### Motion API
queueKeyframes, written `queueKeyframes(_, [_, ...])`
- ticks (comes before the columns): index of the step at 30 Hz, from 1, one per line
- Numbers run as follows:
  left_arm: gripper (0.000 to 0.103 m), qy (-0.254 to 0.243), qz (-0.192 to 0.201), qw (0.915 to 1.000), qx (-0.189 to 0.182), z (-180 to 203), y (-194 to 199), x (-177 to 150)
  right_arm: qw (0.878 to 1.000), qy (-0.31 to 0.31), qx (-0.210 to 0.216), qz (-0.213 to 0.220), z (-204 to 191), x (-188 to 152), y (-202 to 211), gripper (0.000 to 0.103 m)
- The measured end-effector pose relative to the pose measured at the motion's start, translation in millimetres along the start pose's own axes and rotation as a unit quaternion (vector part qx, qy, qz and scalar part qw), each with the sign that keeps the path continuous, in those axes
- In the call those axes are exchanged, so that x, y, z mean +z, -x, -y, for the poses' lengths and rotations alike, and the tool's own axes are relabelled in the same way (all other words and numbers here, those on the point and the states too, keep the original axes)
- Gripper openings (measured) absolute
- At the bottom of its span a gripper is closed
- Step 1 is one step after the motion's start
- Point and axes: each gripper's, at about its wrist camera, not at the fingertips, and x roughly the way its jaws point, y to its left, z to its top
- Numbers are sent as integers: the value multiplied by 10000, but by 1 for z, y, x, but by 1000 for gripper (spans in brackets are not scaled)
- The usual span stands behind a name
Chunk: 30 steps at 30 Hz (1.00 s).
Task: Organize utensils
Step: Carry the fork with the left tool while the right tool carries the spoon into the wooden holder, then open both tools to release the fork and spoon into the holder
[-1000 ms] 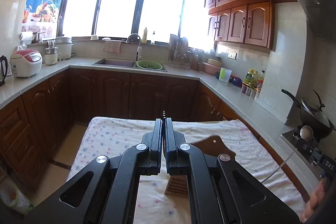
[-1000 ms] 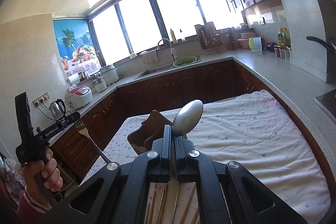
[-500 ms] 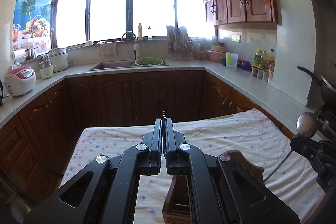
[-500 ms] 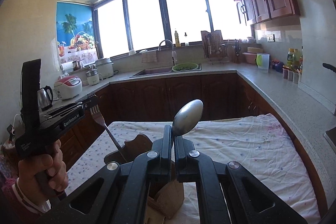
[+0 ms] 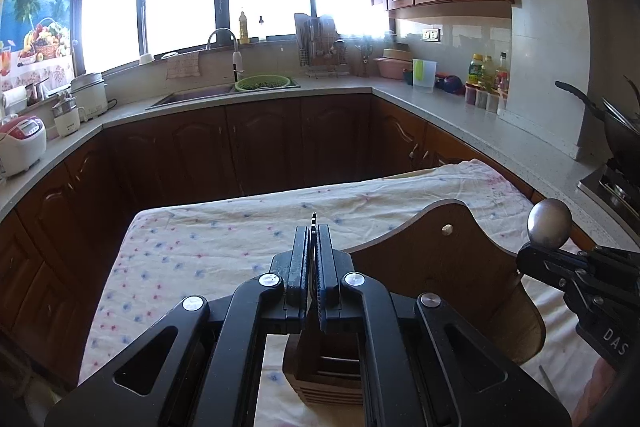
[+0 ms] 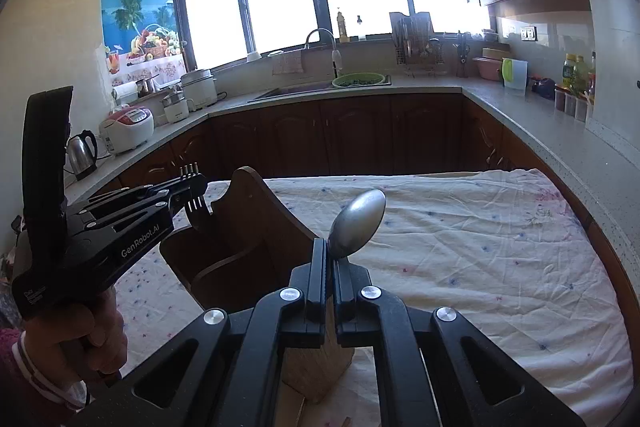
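My left gripper (image 5: 313,251) is shut on a metal fork (image 5: 313,218), seen edge-on; in the right wrist view the fork's tines (image 6: 192,187) stick up past the left gripper (image 6: 188,189). It sits right above a brown wooden utensil holder (image 5: 440,267), which also shows in the right wrist view (image 6: 248,235). My right gripper (image 6: 330,263) is shut on a metal spoon (image 6: 358,223), bowl up. The spoon (image 5: 549,223) and right gripper (image 5: 532,259) show at the right of the holder.
The holder stands on a table under a white dotted cloth (image 6: 460,247). Dark wooden cabinets and a grey counter (image 5: 460,115) wrap around the room, with a sink (image 5: 192,95), a rice cooker (image 6: 128,127) and a kettle (image 6: 82,155).
Both grippers have dropped and closed in on the wooden holder, which now looms larger. The left gripper with the fork has moved right, up against the holder's left wall.
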Motion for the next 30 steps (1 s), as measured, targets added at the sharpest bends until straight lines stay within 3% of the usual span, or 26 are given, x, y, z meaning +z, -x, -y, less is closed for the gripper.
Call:
queueKeyframes(9, [4,205,-46,9998,-60,-7,5,2,9999,-134,52,-14,3,4,3,7])
queueKeyframes(11, [11,255,-38,9996,-84,-8,9,2,9998,-175,79,-19,4,3,4,7])
queueKeyframes(13, [42,296,-5,9996,-38,-10,13,3,9997,-210,95,-24,6,3,7,8])
queueKeyframes(15, [49,310,98,9995,52,-12,21,3,9996,-269,105,-14,8,2,10,11])
queueKeyframes(17, [50,343,121,9993,82,-16,28,4,9994,-334,125,30,9,2,17,25])
queueKeyframes(21, [65,530,175,9982,227,-31,45,0,9985,-483,136,204,15,-2,37,42])
queueKeyframes(23, [66,628,159,9976,252,-37,54,-6,9981,-529,117,276,16,-6,48,57])
queueKeyframes(25, [74,748,105,9968,278,-44,65,-14,9977,-567,114,367,18,-11,60,73])
queueKeyframes(30, [79,1032,-44,9943,245,-50,94,-42,9966,-613,22,553,19,-30,92,89])
